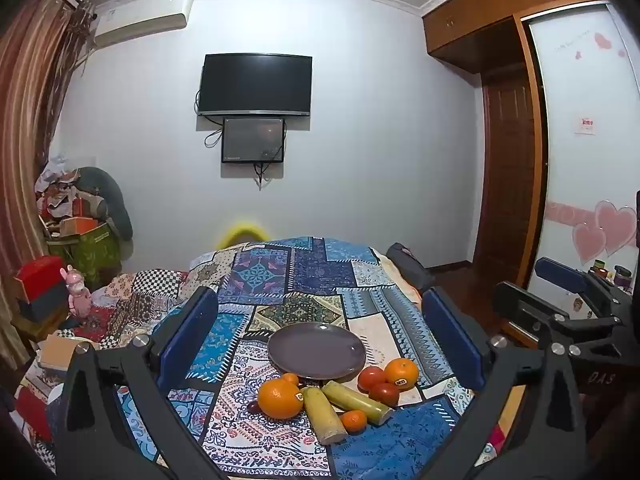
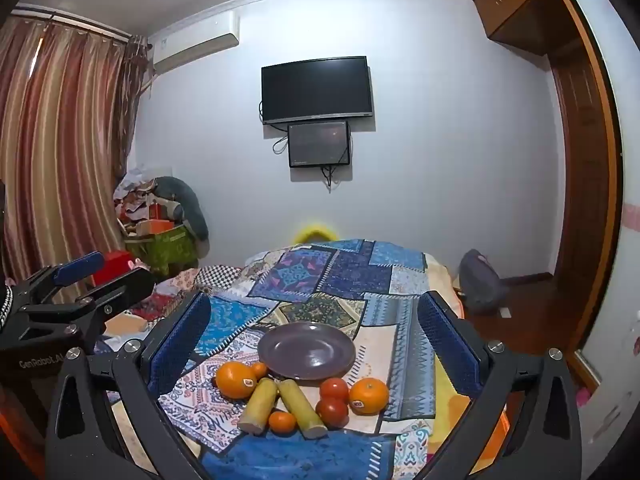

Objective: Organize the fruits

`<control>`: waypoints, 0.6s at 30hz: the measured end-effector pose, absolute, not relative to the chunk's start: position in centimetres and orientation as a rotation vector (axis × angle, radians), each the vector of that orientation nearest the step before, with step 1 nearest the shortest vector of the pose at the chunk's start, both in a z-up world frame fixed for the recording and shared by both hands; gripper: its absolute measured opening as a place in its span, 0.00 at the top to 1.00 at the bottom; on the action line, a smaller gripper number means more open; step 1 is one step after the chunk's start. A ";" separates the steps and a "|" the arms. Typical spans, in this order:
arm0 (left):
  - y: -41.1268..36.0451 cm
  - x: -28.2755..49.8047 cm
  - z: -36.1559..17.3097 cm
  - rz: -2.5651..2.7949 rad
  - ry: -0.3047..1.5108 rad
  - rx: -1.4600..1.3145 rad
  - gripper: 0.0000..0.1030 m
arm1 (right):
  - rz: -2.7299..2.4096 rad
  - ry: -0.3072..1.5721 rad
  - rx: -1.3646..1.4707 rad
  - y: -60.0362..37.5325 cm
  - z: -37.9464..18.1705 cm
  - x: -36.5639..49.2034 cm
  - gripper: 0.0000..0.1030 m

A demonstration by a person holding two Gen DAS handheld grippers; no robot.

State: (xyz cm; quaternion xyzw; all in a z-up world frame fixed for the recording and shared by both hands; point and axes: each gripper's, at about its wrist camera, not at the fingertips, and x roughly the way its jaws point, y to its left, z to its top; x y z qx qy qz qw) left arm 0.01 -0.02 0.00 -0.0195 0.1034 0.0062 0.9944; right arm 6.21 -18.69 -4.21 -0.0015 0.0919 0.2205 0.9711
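Both-handed, each tool gapes wide, empty, with the fruits and plate lying ahead between its fingers.

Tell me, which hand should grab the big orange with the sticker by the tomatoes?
Probably right: the stickered orange lies on the pile's right side, nearer the open right gripper than the left gripper.

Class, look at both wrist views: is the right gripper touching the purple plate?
Apart. The right wrist view shows the right gripper open above the cloth, its fingers either side of the purple plate, with patterned cloth visible between.
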 end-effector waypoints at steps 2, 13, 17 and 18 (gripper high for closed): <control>0.0 0.1 0.0 0.014 0.208 -0.040 0.00 | 0.448 0.170 0.006 -18.8 -4.2 6.1 0.00; -0.5 -0.3 0.3 0.023 0.184 -0.008 0.00 | 0.450 0.177 0.008 -19.0 -3.1 6.2 0.00; -0.5 -0.3 0.1 0.007 0.181 -0.013 0.00 | 0.452 0.173 0.013 -19.4 -3.2 5.8 0.00; -0.5 -0.4 0.1 0.007 0.179 -0.016 0.00 | 0.451 0.170 0.016 -19.4 -3.7 5.9 0.00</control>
